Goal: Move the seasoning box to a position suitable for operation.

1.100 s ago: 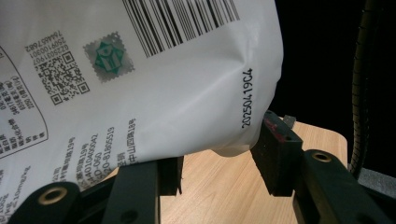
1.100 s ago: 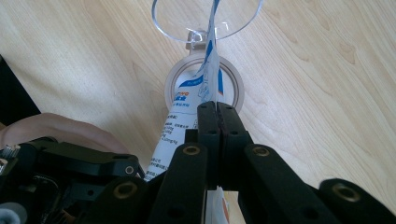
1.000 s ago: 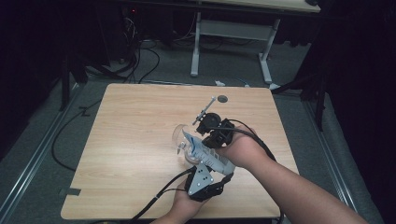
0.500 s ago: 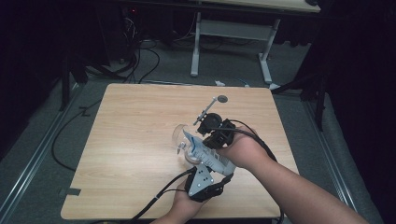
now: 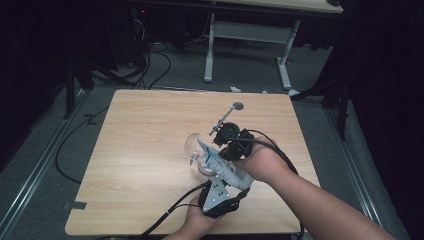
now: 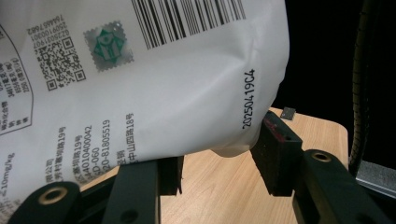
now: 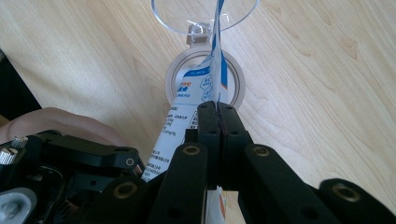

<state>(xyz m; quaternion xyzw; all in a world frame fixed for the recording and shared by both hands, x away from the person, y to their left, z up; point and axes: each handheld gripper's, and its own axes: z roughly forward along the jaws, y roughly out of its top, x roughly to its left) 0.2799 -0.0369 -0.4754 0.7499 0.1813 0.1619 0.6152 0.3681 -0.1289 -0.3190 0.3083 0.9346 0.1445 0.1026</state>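
A white pouch (image 5: 225,167) with blue print and a barcode is held tilted above the table, between both grippers. My left gripper (image 5: 231,184) grips its bulging lower end; in the left gripper view the pouch (image 6: 140,79) sits between the two black jaws and the right pad (image 6: 275,140) presses on it. My right gripper (image 7: 217,112) is shut on the pouch's thin upper edge (image 7: 215,56). The pouch's top corner points down over a white round opening (image 7: 233,74), with a clear round lid or cup (image 7: 187,14) just beyond it. The clear container (image 5: 192,146) lies on the wooden table (image 5: 140,140).
A thin metal rod with a round end (image 5: 235,107) sticks out beyond the right gripper (image 5: 227,149). Black cables (image 5: 170,212) trail off the near edge. A white desk frame (image 5: 250,35) and floor cables stand behind the table. Bare wood lies to the left.
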